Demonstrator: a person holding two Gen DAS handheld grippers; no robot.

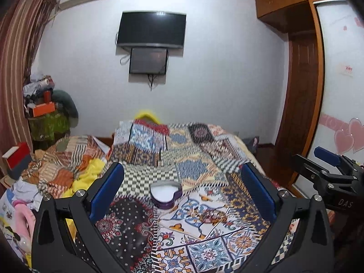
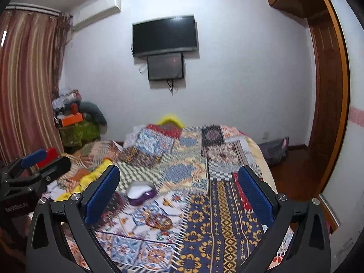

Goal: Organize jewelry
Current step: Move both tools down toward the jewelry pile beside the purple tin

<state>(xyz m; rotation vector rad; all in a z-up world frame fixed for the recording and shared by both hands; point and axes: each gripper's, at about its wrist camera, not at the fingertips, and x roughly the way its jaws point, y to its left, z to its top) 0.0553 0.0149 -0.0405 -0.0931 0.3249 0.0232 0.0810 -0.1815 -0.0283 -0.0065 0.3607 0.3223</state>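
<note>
In the left wrist view, the left gripper [image 1: 182,193] sat nearest the lens, its blue-padded fingers [image 1: 107,191] spread wide and holding nothing above a bed covered by a patchwork bedspread [image 1: 204,227] of tile-like prints. A purple heart-shaped jewelry box [image 1: 166,193] with a white inside lay open on that spread, between and just beyond the fingertips, touching neither. The right gripper [image 1: 329,170] showed at the right edge. Beyond the bed, a white wall carried a dark television [image 1: 151,29] with a smaller screen [image 1: 148,61] under it; striped curtains [image 1: 16,68] hung at left and a wooden wardrobe [image 1: 295,68] stood at right. In the right wrist view, the right gripper [image 2: 179,193] was likewise spread and empty over the bedspread [image 2: 216,216]; the jewelry box [image 2: 140,193] lay ahead, near its left finger but apart from it. The left gripper [image 2: 34,166] appeared at the left edge, below the curtains [image 2: 27,79], and the television [image 2: 165,35] hung on the far wall.
</note>
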